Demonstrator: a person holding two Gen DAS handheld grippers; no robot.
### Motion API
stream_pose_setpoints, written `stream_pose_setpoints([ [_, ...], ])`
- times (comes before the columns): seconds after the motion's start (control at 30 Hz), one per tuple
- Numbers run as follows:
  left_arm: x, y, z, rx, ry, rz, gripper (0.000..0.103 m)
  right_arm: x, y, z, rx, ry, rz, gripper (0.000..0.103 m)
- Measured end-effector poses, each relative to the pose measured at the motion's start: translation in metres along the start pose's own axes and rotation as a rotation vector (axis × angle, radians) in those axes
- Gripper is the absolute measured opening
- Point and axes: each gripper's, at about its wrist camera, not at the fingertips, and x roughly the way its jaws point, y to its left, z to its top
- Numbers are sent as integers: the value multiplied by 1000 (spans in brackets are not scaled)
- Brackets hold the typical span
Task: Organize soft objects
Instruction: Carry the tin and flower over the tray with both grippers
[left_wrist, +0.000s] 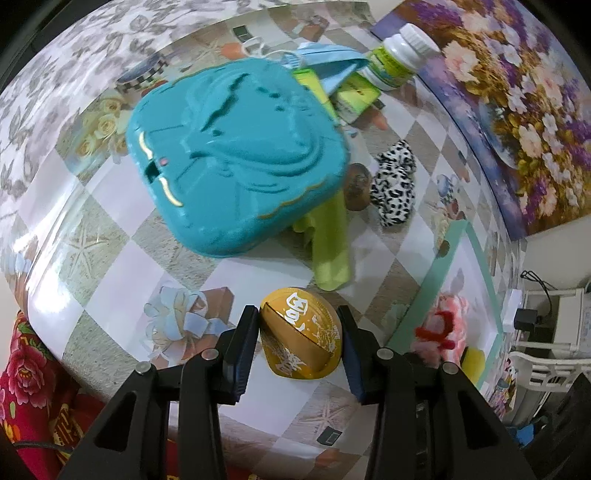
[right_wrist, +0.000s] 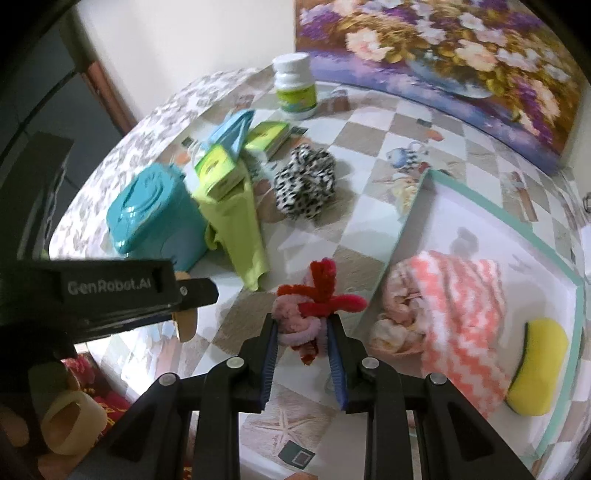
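My right claw (right_wrist: 302, 332) is clamped on the pink and red fuzzy bundle (right_wrist: 314, 299), its two pads pressing the pink coil from either side while the red twists stick out ahead of the tips. The white tray (right_wrist: 406, 210) with the green rim sits just to the right of this claw and slightly ahead, already holding the pink zigzag towel (right_wrist: 454, 306) and the yellow sponge (right_wrist: 539, 365). So I judge the bundle needs to travel rightward over the near rim, a short carry for this hand.

My left claw (left_wrist: 300, 334) straddles the gold folded box (left_wrist: 301, 332); the left pad touches it, but I cannot tell whether the right one does. The spotted scrunchie (left_wrist: 393, 182) and green cloth (left_wrist: 330, 243) lie ahead of it, beside the teal case (left_wrist: 236, 155).
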Motion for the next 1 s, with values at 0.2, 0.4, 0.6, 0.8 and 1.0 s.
stream_pose_setpoints([
  [0.2,-2,-17,-5,80,-13,2,44,-24,-41,4,153,-73,-32,28],
  [0.4,-9,-52,-15,221,-65,-21,44,-47,-98,-5,321,-123,-143,28],
  [0.6,-10,-96,-33,411,-114,-44,44,-60,-154,-28,484,-114,-236,27],
  [0.8,-1,-138,-60,613,-92,-83,44,-60,-192,-51,597,-63,-275,28],
  [1.0,20,-166,-85,758,-65,-51,44,-54,-203,-67,642,0,-288,28],
])
